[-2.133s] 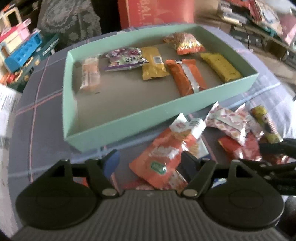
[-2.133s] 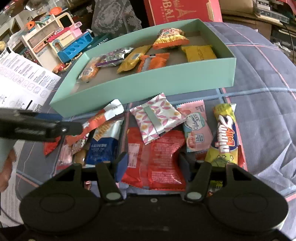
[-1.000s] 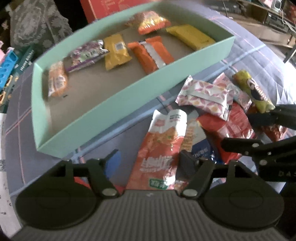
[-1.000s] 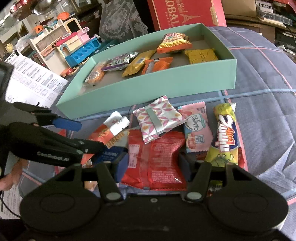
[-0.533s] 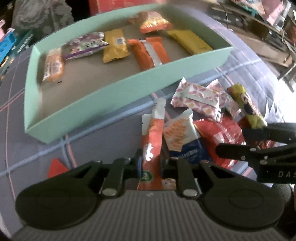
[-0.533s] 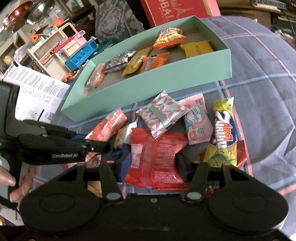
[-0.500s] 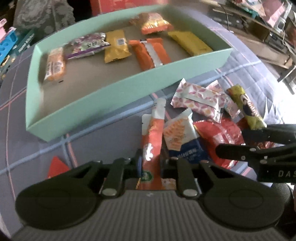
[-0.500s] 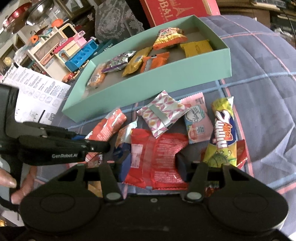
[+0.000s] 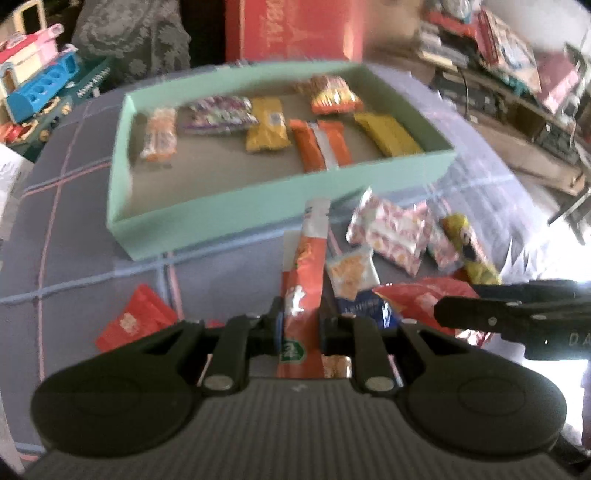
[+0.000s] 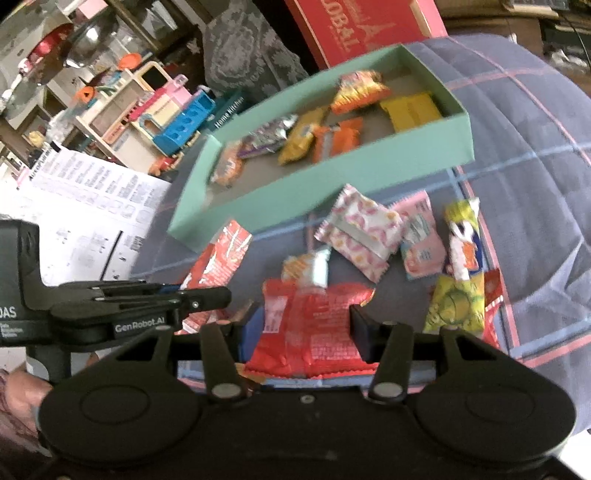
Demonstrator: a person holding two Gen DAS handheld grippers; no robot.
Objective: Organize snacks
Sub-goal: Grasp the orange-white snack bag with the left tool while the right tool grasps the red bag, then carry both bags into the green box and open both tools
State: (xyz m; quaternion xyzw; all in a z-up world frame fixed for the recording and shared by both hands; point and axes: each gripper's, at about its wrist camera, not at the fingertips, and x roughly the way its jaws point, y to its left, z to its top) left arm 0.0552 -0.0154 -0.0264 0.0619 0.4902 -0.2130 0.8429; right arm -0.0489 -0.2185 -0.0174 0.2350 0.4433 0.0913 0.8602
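My left gripper [image 9: 299, 326] is shut on a long orange snack packet [image 9: 304, 266] and holds it edge-up above the cloth, in front of the mint-green box [image 9: 258, 201]; the packet also shows in the right wrist view [image 10: 218, 262]. The box holds several snacks, among them an orange bar [image 9: 319, 147]. My right gripper [image 10: 303, 328] is open, its fingers either side of a red packet [image 10: 314, 325] on the cloth. Loose beside it lie a pink-patterned packet [image 10: 360, 229], a pink sachet [image 10: 421, 243] and a yellow-green bar [image 10: 460, 266].
A blue plaid cloth [image 10: 535, 155] covers the table. A small red packet [image 9: 135, 317] lies at the left. A blue-and-orange packet [image 9: 356, 280] lies by the pile. Toys [image 10: 177, 114] and printed paper [image 10: 85, 199] sit at the left; a red carton [image 10: 362, 29] stands behind the box.
My left gripper closed on the orange packet and has lifted it up and toward the box. My right gripper stays open over the red packet, shifted slightly.
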